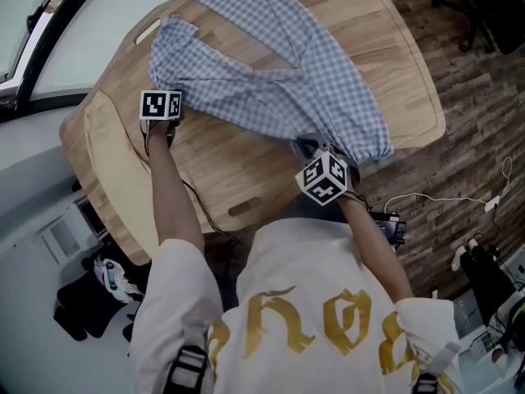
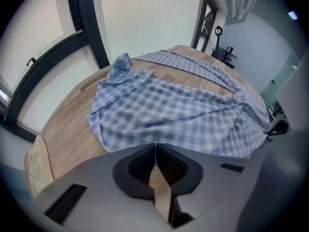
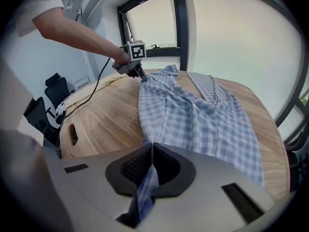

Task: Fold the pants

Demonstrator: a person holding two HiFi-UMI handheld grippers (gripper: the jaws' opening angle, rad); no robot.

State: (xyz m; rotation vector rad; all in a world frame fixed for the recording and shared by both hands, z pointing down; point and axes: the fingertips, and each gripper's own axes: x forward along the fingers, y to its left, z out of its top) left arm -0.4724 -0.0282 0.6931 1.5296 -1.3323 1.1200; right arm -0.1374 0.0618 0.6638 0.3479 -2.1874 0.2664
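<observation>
Blue-and-white checked pants (image 1: pixel 279 80) lie spread and rumpled across the wooden table (image 1: pixel 221 171). My left gripper (image 1: pixel 170 115) stands at the pants' left edge, steeply tipped down. In the left gripper view its jaws (image 2: pixel 155 146) are shut, with a sliver of the pants' (image 2: pixel 183 115) hem pinched at the tips. The right gripper view shows that gripper (image 3: pixel 143 79) touching the cloth's far corner. My right gripper (image 1: pixel 310 144) is at the near edge of the pants, and its jaws (image 3: pixel 152 146) are shut on a fold of the checked cloth (image 3: pixel 203 120) that hangs between them.
A slot handle (image 1: pixel 246 207) is cut into the table near its front edge. A black cable (image 3: pixel 96 88) trails from the left gripper over the table. An office chair (image 1: pixel 484 15) stands at the far right, and cables (image 1: pixel 435 197) lie on the plank floor.
</observation>
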